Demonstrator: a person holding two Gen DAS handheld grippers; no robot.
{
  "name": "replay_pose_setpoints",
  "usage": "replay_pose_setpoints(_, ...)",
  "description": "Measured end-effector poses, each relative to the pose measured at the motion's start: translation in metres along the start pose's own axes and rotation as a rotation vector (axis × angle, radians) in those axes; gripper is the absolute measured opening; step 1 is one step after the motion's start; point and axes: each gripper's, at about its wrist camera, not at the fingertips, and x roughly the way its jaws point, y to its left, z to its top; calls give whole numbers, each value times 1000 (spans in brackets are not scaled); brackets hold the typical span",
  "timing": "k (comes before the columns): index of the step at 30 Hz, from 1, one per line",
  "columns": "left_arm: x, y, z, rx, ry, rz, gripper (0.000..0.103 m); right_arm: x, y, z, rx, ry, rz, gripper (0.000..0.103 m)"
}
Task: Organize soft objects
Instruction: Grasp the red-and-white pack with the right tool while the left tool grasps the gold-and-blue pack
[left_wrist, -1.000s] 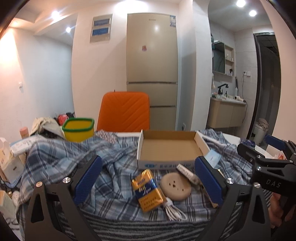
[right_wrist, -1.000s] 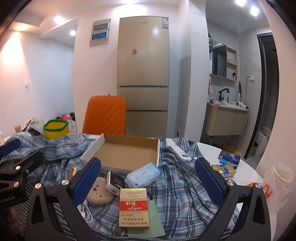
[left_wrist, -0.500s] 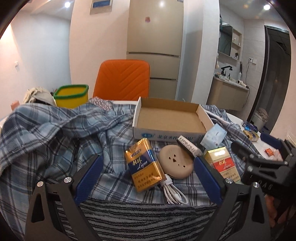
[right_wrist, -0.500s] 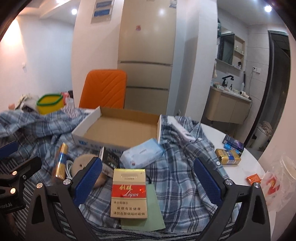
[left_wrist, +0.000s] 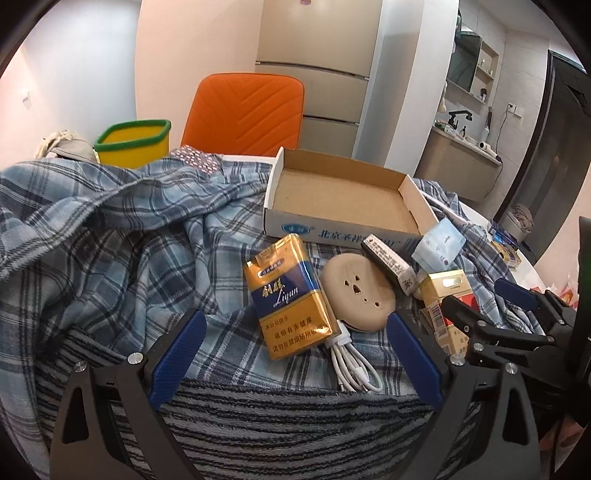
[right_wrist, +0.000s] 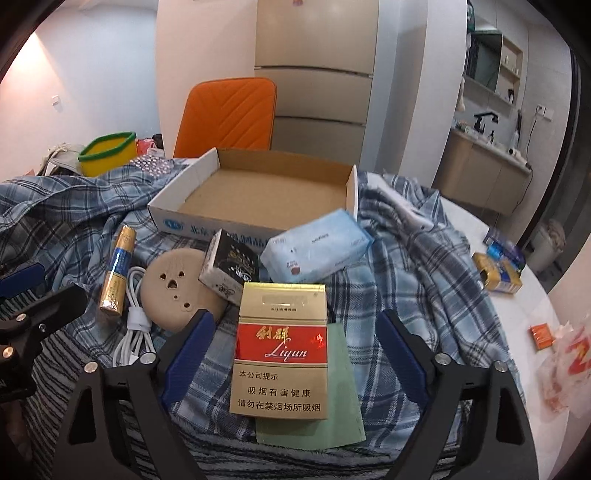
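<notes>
A blue plaid cloth (left_wrist: 122, 236) covers the table, with a grey striped fabric (left_wrist: 288, 424) at its near edge. My left gripper (left_wrist: 295, 356) hangs open above a gold-and-blue cigarette pack (left_wrist: 288, 295) and a white cable (left_wrist: 351, 363), touching neither. My right gripper (right_wrist: 295, 350) straddles a red-and-gold cigarette pack (right_wrist: 282, 347) lying on a green sheet (right_wrist: 338, 424). Its jaws are closing, but gaps still show between the pads and the pack. A light blue tissue pack (right_wrist: 317, 251) leans on the empty cardboard box (right_wrist: 258, 195).
A beige round disc (right_wrist: 173, 288), a black-and-white small box (right_wrist: 231, 266) and a gold-blue battery (right_wrist: 116, 269) lie beside the packs. A yellow bin (left_wrist: 133, 142) and an orange chair (left_wrist: 243, 110) stand behind. More packs (right_wrist: 496, 273) and a plastic bag (right_wrist: 569, 354) sit at the right.
Both grippers have sunk and tipped down towards the table, so the objects look larger and nearer. The right jaws have narrowed a little around the red pack.
</notes>
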Motion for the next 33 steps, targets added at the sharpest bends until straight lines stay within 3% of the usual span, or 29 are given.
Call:
replay_pose_setpoints(3, 3, 1, 0, -24, 54, -19, 96, 6, 2, -1, -7, 32, -7, 80)
replay_pose_setpoints(6, 8, 5, 0, -77, 112, -82, 95, 10, 2, -2, -10, 51, -9, 78)
replay_pose_setpoints(11, 21, 12, 4, -113, 150, -80, 89, 14, 1, -2, -4, 76, -10, 75)
replay_pose_setpoints(17, 31, 21, 14, -121, 172, -91, 86, 19, 1, -3, -7, 101, -8, 58)
replay_pose_setpoints(23, 38, 43, 22, -267, 192, -193, 77, 11, 3, -3, -17, 61, -8, 58)
replay_pose_setpoints(29, 53, 57, 19, -337, 245, -217, 71, 8, 1, -4, -8, 48, -6, 58)
replay_pose_setpoints(33, 57, 51, 18, -289, 264, -259, 66, 6, 4, -4, -22, 36, -13, 58)
